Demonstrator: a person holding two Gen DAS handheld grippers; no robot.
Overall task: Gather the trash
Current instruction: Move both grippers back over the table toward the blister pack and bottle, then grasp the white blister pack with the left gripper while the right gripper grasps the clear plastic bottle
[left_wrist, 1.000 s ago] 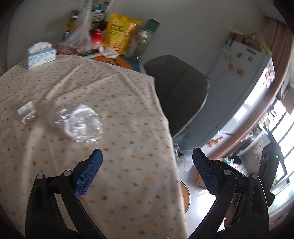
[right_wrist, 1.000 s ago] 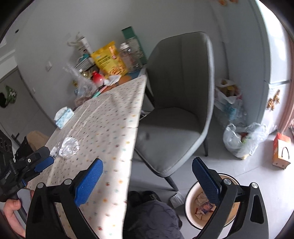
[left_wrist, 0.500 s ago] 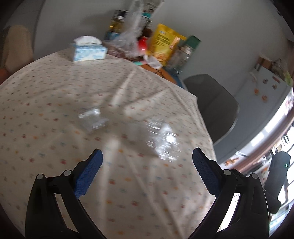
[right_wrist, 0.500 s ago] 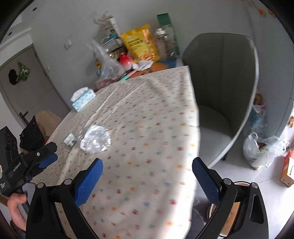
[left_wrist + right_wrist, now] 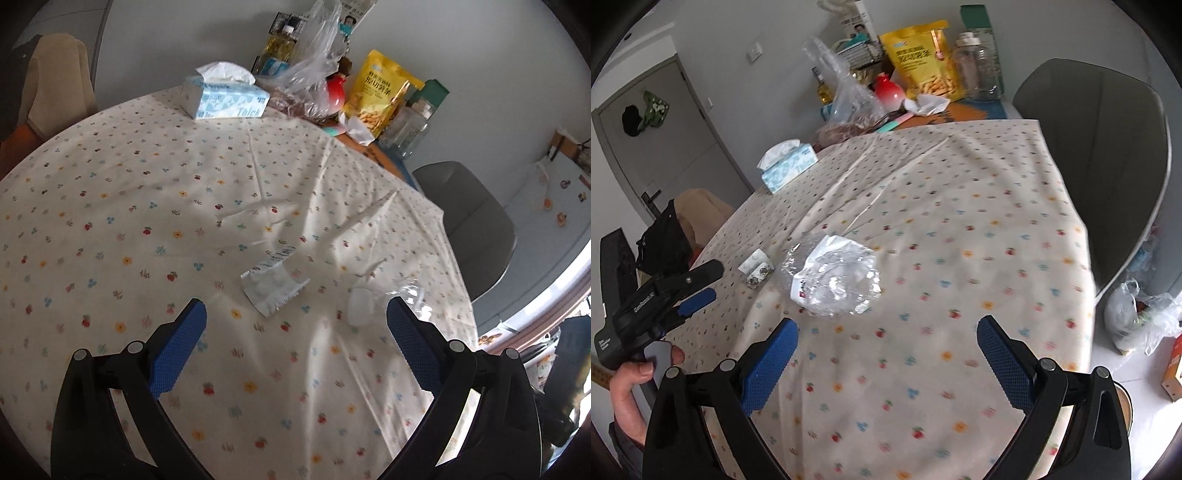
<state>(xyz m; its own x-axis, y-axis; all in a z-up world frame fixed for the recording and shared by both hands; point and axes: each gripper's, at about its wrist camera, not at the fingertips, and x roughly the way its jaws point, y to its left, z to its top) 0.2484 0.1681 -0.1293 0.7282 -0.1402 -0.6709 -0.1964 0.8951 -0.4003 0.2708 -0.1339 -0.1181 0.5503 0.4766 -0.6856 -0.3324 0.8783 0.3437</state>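
A silver pill blister pack [image 5: 272, 286] lies on the flowered tablecloth [image 5: 147, 206], just ahead of my open, empty left gripper [image 5: 295, 343]. A crumpled clear plastic wrapper [image 5: 391, 301] lies to its right, near the right blue pad. In the right wrist view the wrapper [image 5: 833, 275] lies just ahead of my open, empty right gripper [image 5: 886, 350]. The blister pack [image 5: 756, 266] lies left of it. The left gripper [image 5: 676, 291] shows there at the table's left edge, held by a hand.
A tissue box [image 5: 223, 98], a clear bag [image 5: 314, 66], a red jar [image 5: 337, 92], a yellow snack bag [image 5: 380, 92] and a glass jar [image 5: 404, 127] crowd the table's far end. A grey chair [image 5: 1100, 155] stands right of the table. Bagged rubbish [image 5: 1141, 317] lies on the floor.
Both grippers have swung from the chair and floor side to over the table. The blister pack and the wrapper now lie close ahead of them. Both stay open.
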